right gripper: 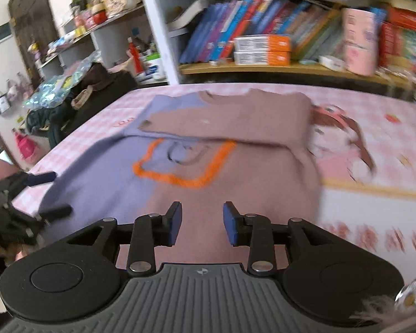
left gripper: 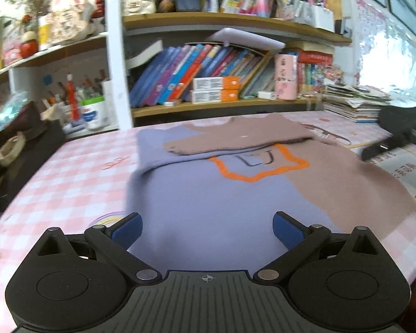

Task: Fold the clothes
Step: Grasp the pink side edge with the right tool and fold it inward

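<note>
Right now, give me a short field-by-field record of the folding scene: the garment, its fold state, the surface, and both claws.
garment: sweater, lilac and brown halves, orange outline patch on the chest
fold state: top part with sleeves folded down across the chest; lower body still flat
surface: pink checked tablecloth
left claw: open, above the lilac hem, nothing between the pads
right claw: open with a narrow gap, above the brown hem, holding nothing
background: bookshelf behind the table
</note>
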`<action>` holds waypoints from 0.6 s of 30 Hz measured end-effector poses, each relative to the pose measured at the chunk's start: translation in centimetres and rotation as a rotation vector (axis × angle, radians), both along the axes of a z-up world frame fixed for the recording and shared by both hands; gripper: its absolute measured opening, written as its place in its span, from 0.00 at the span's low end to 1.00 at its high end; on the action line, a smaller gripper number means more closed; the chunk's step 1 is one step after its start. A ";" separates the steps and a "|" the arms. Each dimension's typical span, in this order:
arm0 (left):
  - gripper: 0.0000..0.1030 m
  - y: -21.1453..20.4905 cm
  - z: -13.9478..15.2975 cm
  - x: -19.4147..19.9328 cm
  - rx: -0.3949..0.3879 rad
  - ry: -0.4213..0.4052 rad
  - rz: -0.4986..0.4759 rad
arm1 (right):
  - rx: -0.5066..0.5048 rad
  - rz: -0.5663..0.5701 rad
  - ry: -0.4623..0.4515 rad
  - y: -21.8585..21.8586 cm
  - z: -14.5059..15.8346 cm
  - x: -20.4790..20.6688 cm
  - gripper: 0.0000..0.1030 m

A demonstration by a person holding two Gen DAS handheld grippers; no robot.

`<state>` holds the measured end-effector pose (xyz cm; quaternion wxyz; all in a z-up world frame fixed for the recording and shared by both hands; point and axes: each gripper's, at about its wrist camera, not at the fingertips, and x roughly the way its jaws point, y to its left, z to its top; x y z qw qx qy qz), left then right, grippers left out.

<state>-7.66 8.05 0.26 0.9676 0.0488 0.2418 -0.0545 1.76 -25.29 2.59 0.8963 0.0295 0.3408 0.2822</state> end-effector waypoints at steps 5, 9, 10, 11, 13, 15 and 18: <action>0.98 2.0 1.2 -1.7 -0.009 0.018 0.093 | 0.036 -0.103 -0.001 -4.0 -1.3 -3.8 0.33; 0.90 3.5 1.4 -2.6 -0.078 0.052 0.137 | 0.094 -0.165 0.010 -6.3 -2.5 -6.4 0.35; 0.82 3.8 1.4 -2.6 -0.097 0.059 0.147 | 0.102 -0.171 0.017 -6.7 -2.8 -6.7 0.35; 0.73 4.2 1.3 -2.5 -0.116 0.066 0.157 | 0.105 -0.175 0.024 -6.9 -3.0 -7.0 0.35; 0.61 4.9 1.0 -2.4 -0.157 0.082 0.174 | 0.103 -0.179 0.035 -7.1 -3.2 -7.1 0.35; 0.53 5.5 0.6 -2.0 -0.197 0.106 0.190 | 0.103 -0.182 0.044 -7.1 -3.4 -7.1 0.35; 0.41 6.1 -0.1 -1.6 -0.231 0.130 0.197 | 0.110 -0.182 0.056 -6.9 -3.6 -6.8 0.35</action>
